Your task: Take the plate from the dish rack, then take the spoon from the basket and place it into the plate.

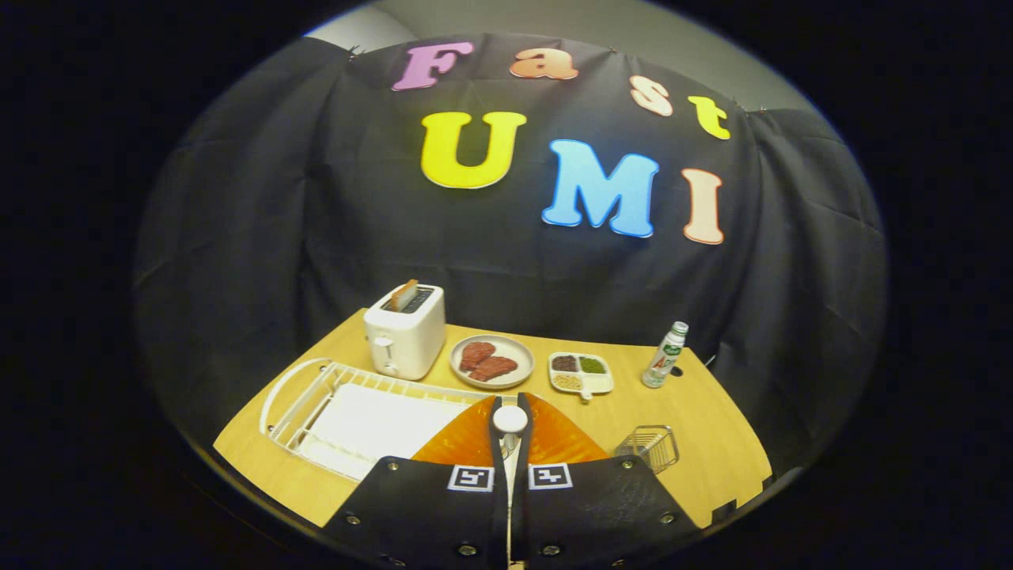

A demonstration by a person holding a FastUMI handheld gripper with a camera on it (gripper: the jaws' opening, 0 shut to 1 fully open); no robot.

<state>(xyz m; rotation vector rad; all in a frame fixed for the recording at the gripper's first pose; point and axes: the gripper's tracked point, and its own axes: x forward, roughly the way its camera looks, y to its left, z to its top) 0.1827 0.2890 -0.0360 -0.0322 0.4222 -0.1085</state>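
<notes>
The gripper (510,431) is clenched on the spoon (510,419), held over the orange plate (554,435) just right of the rack (316,396). Lower it onto the plate's middle before letting go. The fingers hide most of the plate and the spoon's handle; the basket (649,447) sits near right.

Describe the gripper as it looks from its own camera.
The gripper has two broad flat plates studded with round screws. Each plate carries one square black-and-white marker near the inner edge. Its fingers are narrow and run forward side by side.
</notes>
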